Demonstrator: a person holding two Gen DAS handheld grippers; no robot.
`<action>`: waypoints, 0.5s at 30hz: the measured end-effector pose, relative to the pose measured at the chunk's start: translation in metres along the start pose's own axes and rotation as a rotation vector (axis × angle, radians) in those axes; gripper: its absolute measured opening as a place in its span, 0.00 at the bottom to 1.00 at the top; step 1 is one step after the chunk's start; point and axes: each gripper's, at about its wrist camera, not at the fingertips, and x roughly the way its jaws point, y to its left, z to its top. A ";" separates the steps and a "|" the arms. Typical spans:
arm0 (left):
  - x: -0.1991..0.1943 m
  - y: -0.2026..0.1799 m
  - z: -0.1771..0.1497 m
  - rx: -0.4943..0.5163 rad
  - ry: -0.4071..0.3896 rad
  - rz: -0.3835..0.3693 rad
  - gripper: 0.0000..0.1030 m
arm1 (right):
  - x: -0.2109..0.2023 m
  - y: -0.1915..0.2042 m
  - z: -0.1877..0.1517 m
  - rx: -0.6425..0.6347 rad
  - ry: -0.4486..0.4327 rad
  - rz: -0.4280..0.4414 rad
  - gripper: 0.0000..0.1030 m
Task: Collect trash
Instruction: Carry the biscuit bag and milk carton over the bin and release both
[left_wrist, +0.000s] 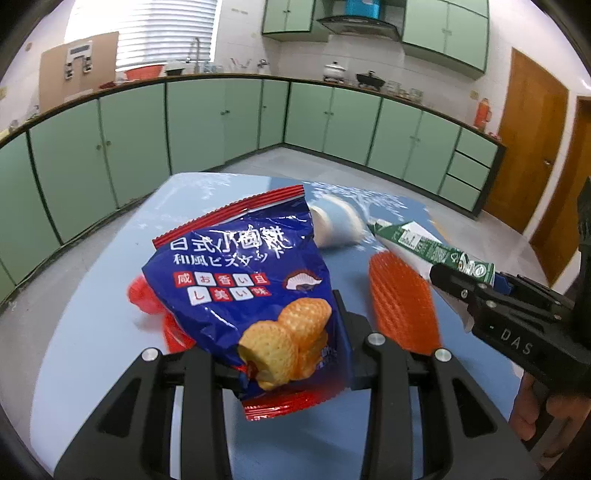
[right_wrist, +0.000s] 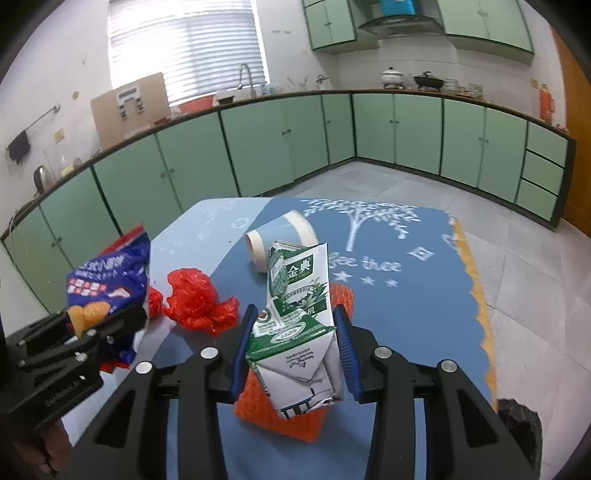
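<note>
My left gripper (left_wrist: 275, 332) is shut on a blue and red snack bag (left_wrist: 243, 266), which stands up between the fingers and hides their tips. The same bag (right_wrist: 107, 273) and left gripper (right_wrist: 110, 325) show at the left of the right wrist view. My right gripper (right_wrist: 293, 332) is shut on a crushed green and white milk carton (right_wrist: 295, 317), with the blue pads (right_wrist: 242, 336) pressing its sides. In the left wrist view that carton (left_wrist: 424, 243) sticks out of the right gripper (left_wrist: 461, 284) at the right. Both items hang just above the table.
On the blue table cloth (right_wrist: 406, 295) lie a crumpled red plastic bag (right_wrist: 199, 299), an orange foam net (right_wrist: 280, 410) under the carton, and a paper cup (right_wrist: 280, 236) on its side. Green kitchen cabinets (right_wrist: 258, 147) line the far walls. A hand (left_wrist: 532, 413) grips the right tool.
</note>
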 end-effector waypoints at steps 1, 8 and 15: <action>-0.002 -0.007 -0.002 0.009 0.002 -0.013 0.33 | -0.009 -0.005 -0.003 0.014 -0.009 -0.007 0.40; -0.008 -0.051 -0.012 0.064 0.010 -0.110 0.33 | -0.051 -0.037 -0.014 0.097 -0.044 -0.012 0.40; -0.010 -0.073 -0.021 0.095 0.017 -0.141 0.33 | -0.070 -0.070 -0.021 0.228 -0.057 0.066 0.40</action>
